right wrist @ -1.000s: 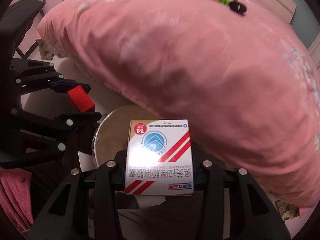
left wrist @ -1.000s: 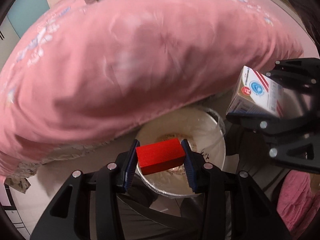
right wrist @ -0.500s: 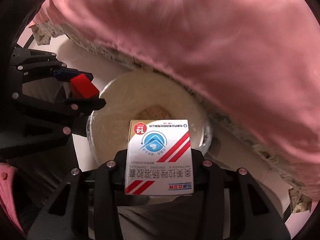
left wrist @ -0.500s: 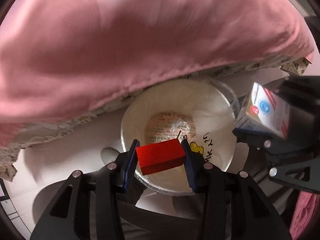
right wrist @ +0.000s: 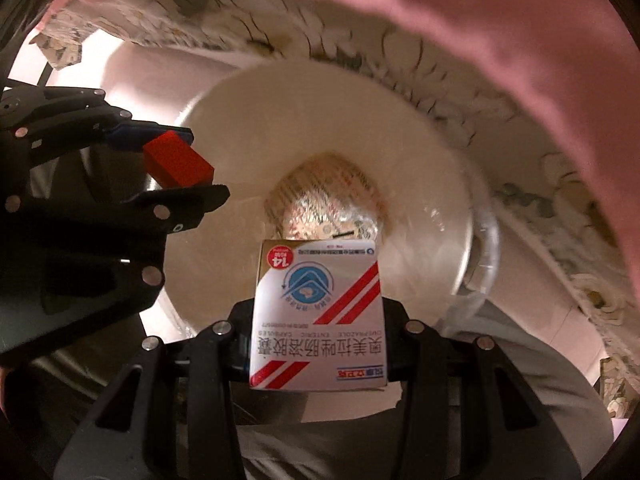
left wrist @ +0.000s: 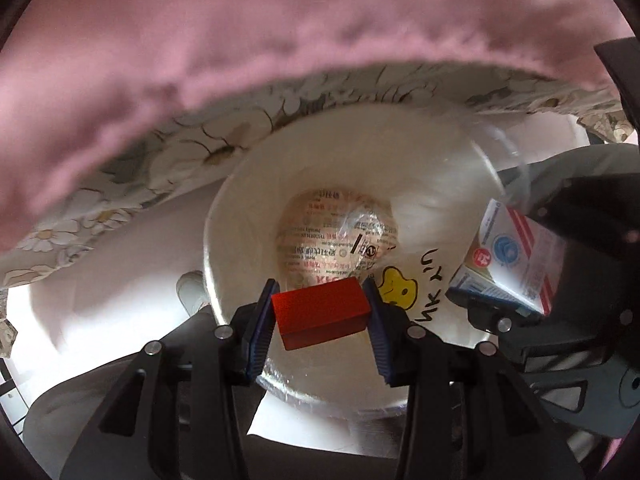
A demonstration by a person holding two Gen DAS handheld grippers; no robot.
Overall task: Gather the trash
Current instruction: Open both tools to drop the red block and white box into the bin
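My left gripper (left wrist: 320, 314) is shut on a red block (left wrist: 320, 316) and holds it over the near rim of a round white trash bin (left wrist: 248, 200) lined with clear plastic. A printed wrapper (left wrist: 332, 240) lies at the bin's bottom. My right gripper (right wrist: 316, 320) is shut on a white medicine box (right wrist: 318, 312) with red stripes, above the bin's (right wrist: 320, 120) near edge. In the left wrist view the box (left wrist: 508, 264) is at the bin's right side. In the right wrist view the red block (right wrist: 176, 162) is at the left.
A pink quilt (left wrist: 240, 40) over a floral sheet (left wrist: 160, 160) hangs just past the bin, along the bed's edge. Pale floor (left wrist: 100, 300) lies to the bin's left. The person's grey-trousered legs (right wrist: 500, 360) are below the grippers.
Both grippers have tilted down and moved closer over the bin. The bed top has left view and the bin's inside now fills the middle. Both grips are unchanged.
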